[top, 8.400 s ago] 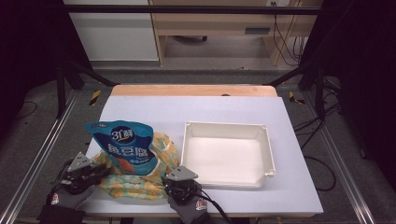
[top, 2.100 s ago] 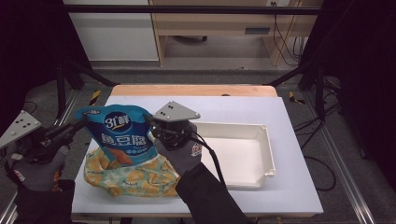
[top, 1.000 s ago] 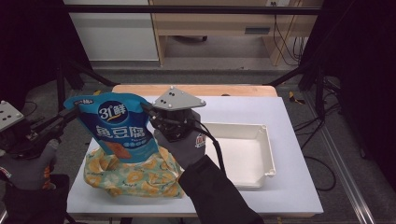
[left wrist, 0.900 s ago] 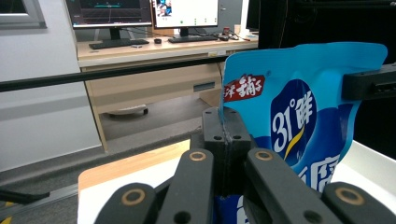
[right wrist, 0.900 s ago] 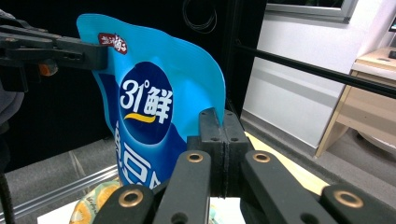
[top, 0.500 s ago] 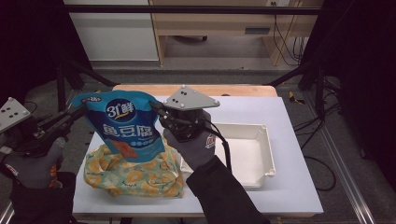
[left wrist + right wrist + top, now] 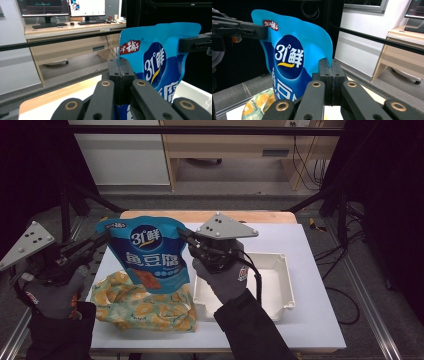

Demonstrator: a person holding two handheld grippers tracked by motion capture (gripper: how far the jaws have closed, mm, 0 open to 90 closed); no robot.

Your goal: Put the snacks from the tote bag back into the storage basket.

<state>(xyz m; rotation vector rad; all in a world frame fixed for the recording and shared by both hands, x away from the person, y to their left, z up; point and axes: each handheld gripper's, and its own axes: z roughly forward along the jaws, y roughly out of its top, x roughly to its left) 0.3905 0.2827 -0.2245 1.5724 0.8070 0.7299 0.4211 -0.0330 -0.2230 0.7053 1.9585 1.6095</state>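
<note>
Left tool [image 7: 102, 240] jaws clamped, right tool [image 7: 184, 236] jaws clamped, both raised

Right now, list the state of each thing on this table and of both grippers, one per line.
Blue printed snack pouch: lifted upright, pinched at both top corners.
Orange-patterned yellow bag: lying flat on the table.
White plastic tray: empty, upright.
Left gripper: shut on the pouch's edge.
Right gripper: shut on the pouch's other edge.

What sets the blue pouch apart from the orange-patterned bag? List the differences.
The blue pouch hangs upright above the table, pinched at its top corners by the left gripper and right gripper; the orange-patterned bag lies flat on the table, ungripped. The pouch is blue with white lettering; the bag shows orange slices on pale green. Both are soft packages left of the white tray.
</note>
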